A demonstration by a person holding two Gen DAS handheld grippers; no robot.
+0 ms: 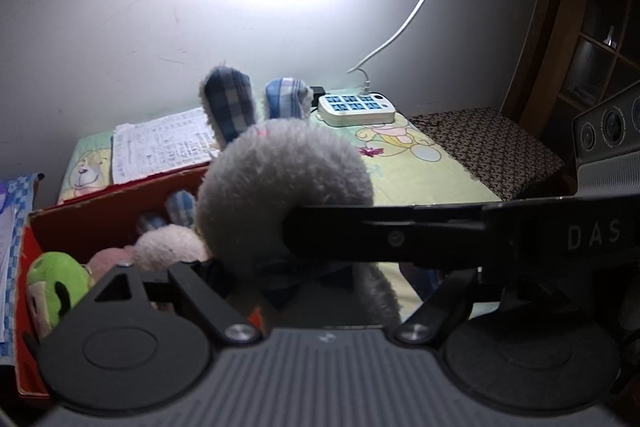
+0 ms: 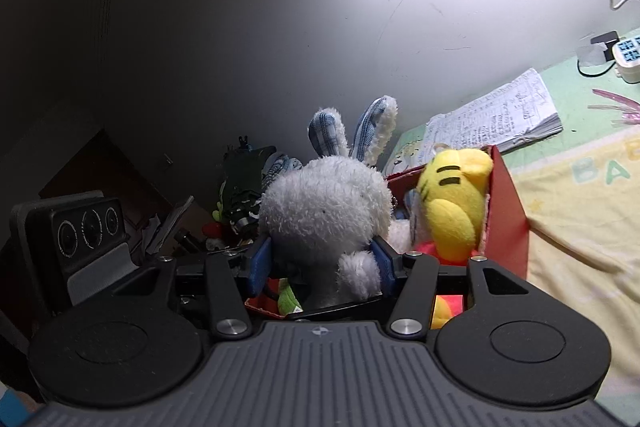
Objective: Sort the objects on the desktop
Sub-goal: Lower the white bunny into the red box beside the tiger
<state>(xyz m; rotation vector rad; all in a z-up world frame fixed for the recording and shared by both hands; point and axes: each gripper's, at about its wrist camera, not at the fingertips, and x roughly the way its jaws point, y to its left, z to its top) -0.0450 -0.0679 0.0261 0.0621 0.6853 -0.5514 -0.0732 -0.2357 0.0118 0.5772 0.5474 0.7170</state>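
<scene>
A grey plush rabbit (image 1: 280, 187) with blue plaid ears hangs upright over the red box (image 1: 100, 215). My right gripper (image 2: 322, 267) is shut on the rabbit (image 2: 324, 211), one blue pad on each side of its body. In the left wrist view, one black finger (image 1: 380, 235) of that gripper reaches in from the right against the rabbit's neck. My left gripper (image 1: 312, 279) sits just behind the rabbit with its linkages spread wide. It looks open, and the toy hides its tips. Its body (image 2: 88, 231) shows at the left of the right wrist view.
The red box (image 2: 512, 211) holds a yellow tiger plush (image 2: 456, 203), a green plush (image 1: 56, 287), and pink (image 1: 108, 263) and cream (image 1: 168, 247) ones. Behind lie a paper stack (image 1: 160, 143), a power strip (image 1: 356, 107) with its cable, and a pink clip (image 1: 370, 151). Dark clutter (image 2: 244, 187) sits left.
</scene>
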